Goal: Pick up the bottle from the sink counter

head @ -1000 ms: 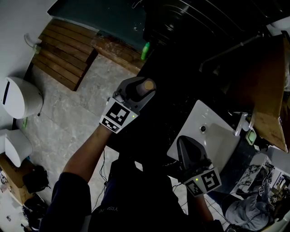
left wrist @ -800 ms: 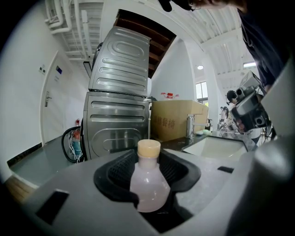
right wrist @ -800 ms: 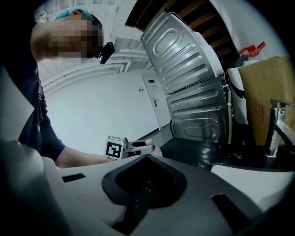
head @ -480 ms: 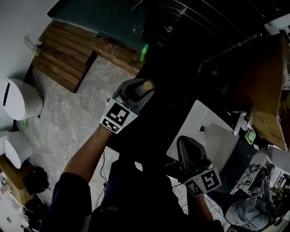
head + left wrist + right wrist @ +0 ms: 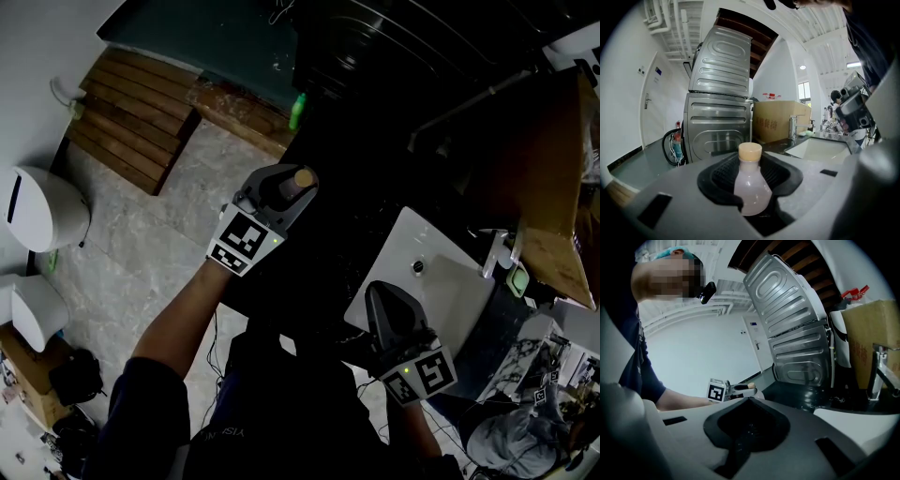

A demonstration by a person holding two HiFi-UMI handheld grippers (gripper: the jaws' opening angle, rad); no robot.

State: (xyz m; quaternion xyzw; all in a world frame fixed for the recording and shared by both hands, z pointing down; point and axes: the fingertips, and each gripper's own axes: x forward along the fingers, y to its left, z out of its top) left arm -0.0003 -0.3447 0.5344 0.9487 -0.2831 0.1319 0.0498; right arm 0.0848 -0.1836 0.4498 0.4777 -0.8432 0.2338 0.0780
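Note:
A small translucent bottle [image 5: 751,187] with a tan cap [image 5: 303,176] stands upright between the jaws of my left gripper [image 5: 294,184]. Those jaws have just been closing, and their black pads [image 5: 723,176] now press on the bottle's body over the dark sink counter [image 5: 349,159]. My right gripper [image 5: 382,298] hovers at the near edge of the white sink [image 5: 441,281], shut with nothing in it. In the right gripper view, past my own shut jaws [image 5: 749,409], the left gripper's marker cube [image 5: 717,391] and the bottle's cap [image 5: 751,386] show to the left.
A faucet [image 5: 497,253] and a cardboard box [image 5: 548,178] stand behind the sink. Stacked steel machines [image 5: 719,93] rise beyond the counter. A green bottle [image 5: 298,108] sits at the counter's far end. On the tiled floor at left are a wooden platform [image 5: 131,103] and a toilet [image 5: 37,202].

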